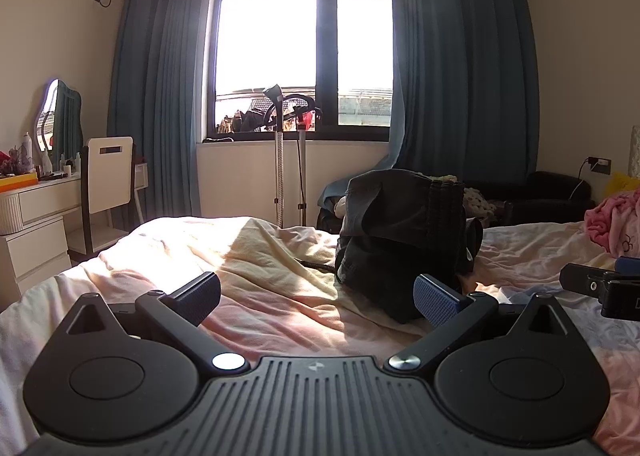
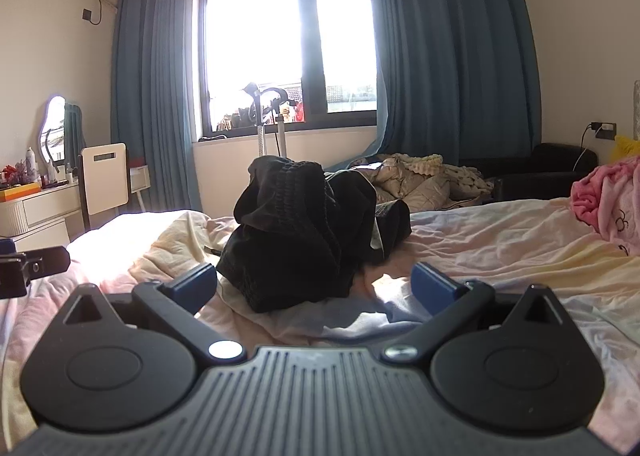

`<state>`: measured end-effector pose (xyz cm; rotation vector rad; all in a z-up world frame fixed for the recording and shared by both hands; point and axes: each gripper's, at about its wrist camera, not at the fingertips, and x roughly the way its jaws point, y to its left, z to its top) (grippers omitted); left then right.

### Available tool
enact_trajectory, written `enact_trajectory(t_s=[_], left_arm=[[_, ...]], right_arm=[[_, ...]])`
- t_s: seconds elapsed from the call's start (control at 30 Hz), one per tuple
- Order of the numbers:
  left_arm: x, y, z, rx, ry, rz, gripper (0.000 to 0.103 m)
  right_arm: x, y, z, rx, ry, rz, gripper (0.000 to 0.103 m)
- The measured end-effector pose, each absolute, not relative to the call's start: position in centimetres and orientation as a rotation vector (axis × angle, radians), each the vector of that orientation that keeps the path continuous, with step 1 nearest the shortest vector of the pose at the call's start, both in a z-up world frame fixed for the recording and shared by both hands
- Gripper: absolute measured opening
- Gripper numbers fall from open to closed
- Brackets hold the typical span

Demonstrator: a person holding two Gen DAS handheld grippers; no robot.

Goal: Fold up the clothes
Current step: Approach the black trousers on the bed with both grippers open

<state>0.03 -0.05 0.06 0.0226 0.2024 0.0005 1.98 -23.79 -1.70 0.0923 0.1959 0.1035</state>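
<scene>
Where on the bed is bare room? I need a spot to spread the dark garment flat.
Bare sheet lies between the dark garment and the pink clothes, and on the sunlit stretch toward the dresser. The heap's own spot is crowded. Both the left gripper and right gripper are open.

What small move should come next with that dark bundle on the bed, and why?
Probably ease both forward to its near edges. The dark clothing sits bunched in a heap on the bed, and the left hand-held gripper and right hand-held gripper are open, empty and short of it.
</scene>
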Motion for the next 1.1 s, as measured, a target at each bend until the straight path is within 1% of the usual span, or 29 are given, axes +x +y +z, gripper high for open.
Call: enact_trajectory(t_s=[0.37,0.43,0.8,1.1], left_arm=[[-0.1,1.4,-0.1,0.006,0.197,-0.021,0.103],[0.5,0.5,-0.1,0.001,0.21,-0.005,0.103],[0.7,0.3,-0.8,0.005,0.241,0.002,0.103],[-0.7,-0.5,-0.3,0.036,0.204,0.043,0.103]], right_arm=[[2.0,-23.4,-1.7,0.085,0.192,0.105,0.103],[1.9,-23.5,-1.5,0.086,0.193,0.11,0.103],[2.1,-23.0,-1.3,0.079,0.178,0.138,0.103],[2.0,-24.0,-0.9,0.169,0.165,0.173,0.103]])
